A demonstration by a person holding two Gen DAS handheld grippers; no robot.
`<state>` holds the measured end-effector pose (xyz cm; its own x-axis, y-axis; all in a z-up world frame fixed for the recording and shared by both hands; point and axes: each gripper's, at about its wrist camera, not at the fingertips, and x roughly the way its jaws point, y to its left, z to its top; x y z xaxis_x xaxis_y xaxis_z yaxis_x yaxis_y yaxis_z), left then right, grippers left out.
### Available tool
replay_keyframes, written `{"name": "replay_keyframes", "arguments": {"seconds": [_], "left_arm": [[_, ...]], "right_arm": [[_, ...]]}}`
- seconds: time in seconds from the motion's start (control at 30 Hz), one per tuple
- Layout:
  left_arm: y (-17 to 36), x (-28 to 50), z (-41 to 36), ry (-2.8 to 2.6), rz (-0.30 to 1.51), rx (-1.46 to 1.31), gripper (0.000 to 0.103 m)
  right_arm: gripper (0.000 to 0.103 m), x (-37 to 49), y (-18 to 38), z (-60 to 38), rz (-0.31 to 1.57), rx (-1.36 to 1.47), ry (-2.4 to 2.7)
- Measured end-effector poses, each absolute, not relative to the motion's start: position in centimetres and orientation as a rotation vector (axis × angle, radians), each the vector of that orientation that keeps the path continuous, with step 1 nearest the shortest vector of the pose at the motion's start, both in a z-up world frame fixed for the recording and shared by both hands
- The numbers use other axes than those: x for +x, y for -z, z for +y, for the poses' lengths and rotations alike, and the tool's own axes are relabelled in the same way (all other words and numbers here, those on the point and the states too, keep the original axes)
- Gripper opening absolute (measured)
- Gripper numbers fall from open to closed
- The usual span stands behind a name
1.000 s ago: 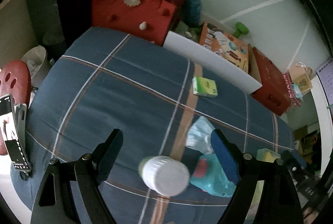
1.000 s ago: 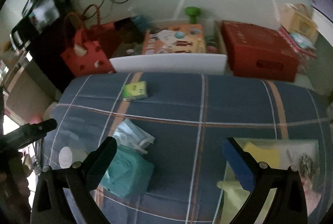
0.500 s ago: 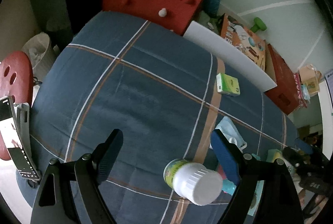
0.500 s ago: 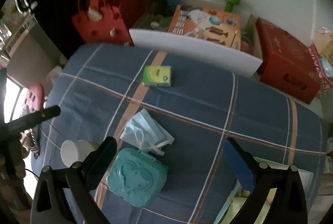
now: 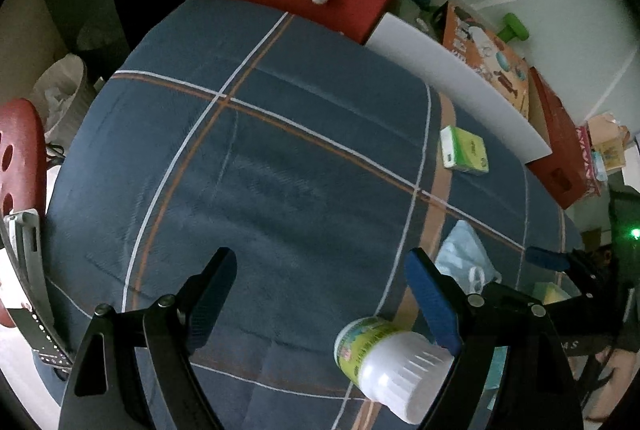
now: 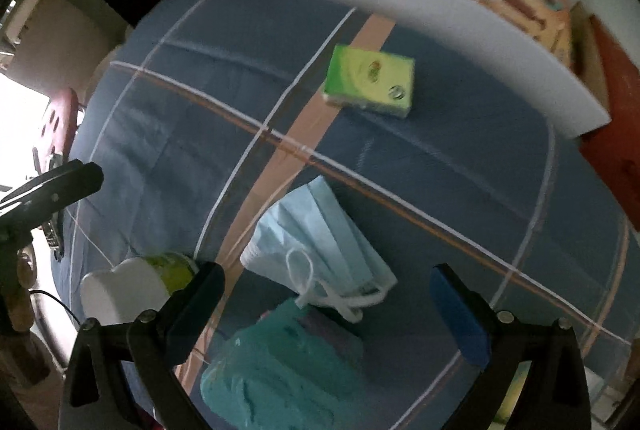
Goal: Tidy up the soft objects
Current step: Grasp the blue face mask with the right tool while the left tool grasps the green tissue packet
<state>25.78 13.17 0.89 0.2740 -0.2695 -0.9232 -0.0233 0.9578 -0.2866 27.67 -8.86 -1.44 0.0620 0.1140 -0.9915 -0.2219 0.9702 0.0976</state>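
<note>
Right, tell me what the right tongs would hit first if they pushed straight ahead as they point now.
Most likely the pale blue pleated face mask, lying on the blue plaid cloth between the open right tongs; depth is unclear.

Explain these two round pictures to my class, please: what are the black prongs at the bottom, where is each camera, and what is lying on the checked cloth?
No robot here: a person holds a two-fingered grabber in each hand, with a wide-angle camera on each looking along its fingers. One picture is from the left gripper, the other from the right gripper. Both are open and hold nothing. On the blue checked cloth lie a green tissue pack, a pale blue face mask, a teal wipes pack and a white-capped bottle on its side. The mask and wipes pack lie between the right gripper's fingers in its view.
</note>
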Motion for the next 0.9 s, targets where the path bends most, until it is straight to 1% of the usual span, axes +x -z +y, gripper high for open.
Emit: {"name": "replay_keyframes", "arguments": {"seconds": [0.13,0.33,0.4,0.43,0.5,0.57,0.73,0.77,0.83,0.9], "left_arm": [[0.1,26.2,13.2,0.174,1.297,-0.262,0.086],[0.8,26.7,12.7,0.184,1.304,-0.246,0.086],[1.1,26.9,12.6,0.184,1.307,-0.245,0.086],[1.2,27.0,12.5,0.185,1.311,-0.244,0.086],[1.4,27.2,12.4,0.185,1.317,-0.24,0.086],[1.5,27.3,12.2,0.186,1.32,-0.232,0.086],[1.5,27.6,12.1,0.185,1.33,-0.23,0.086],[1.5,27.7,12.1,0.182,1.33,-0.228,0.086],[1.4,27.8,12.1,0.174,1.331,-0.227,0.086],[1.4,28.0,12.0,0.17,1.334,-0.226,0.086]], "right_arm": [[0.097,28.3,2.8,-8.6,1.513,-0.096,-0.283],[0.083,29.5,4.5,-9.1,1.548,-0.103,-0.296],[0.073,29.8,4.8,-9.4,1.548,-0.083,-0.314],[0.069,29.9,4.9,-9.8,1.548,-0.072,-0.325],[0.056,30.1,5.2,-10.0,1.547,-0.056,-0.339],[0.053,30.2,5.4,-10.0,1.546,-0.049,-0.347],[0.037,29.9,5.5,-9.3,1.52,-0.036,-0.367],[0.031,29.9,5.5,-9.4,1.514,-0.024,-0.372],[0.029,29.7,5.2,-9.4,1.506,-0.013,-0.372],[0.021,29.5,5.0,-9.7,1.495,-0.003,-0.372]]}}
